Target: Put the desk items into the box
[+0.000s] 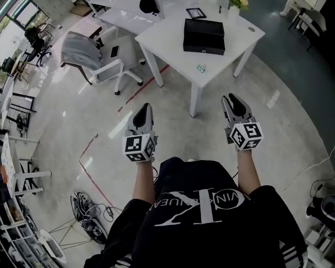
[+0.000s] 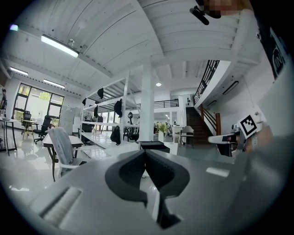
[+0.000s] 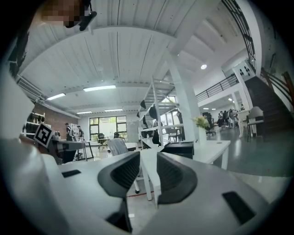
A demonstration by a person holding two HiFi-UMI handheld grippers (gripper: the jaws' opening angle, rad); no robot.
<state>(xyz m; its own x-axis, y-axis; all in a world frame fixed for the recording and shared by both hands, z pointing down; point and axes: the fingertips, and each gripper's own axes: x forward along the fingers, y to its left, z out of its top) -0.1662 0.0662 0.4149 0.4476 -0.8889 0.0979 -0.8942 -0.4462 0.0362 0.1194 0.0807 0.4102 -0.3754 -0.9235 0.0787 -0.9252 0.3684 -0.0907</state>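
Observation:
A black box (image 1: pixel 204 35) stands on a white table (image 1: pixel 172 42) some way ahead of me. Near the table's front corner lies a small greenish item (image 1: pixel 201 67); a dark picture frame (image 1: pixel 196 13) and a vase of flowers (image 1: pixel 238 5) stand behind the box. Both grippers hang in the air short of the table, above the floor, holding nothing. My left gripper (image 1: pixel 146 107) (image 2: pixel 146 153) has its jaws touching at the tips. My right gripper (image 1: pixel 231 98) (image 3: pixel 148 167) shows a narrow gap between its jaws. The box (image 2: pixel 155 146) (image 3: pixel 179 148) lies ahead in both gripper views.
A white office chair (image 1: pixel 97 60) draped with grey cloth, a phone (image 1: pixel 114 51) on its seat, stands left of the table. Red tape lines (image 1: pixel 94 180) mark the floor. Cables and a stand (image 1: pixel 89 212) lie at my lower left; shelving (image 1: pixel 15 172) lines the left edge.

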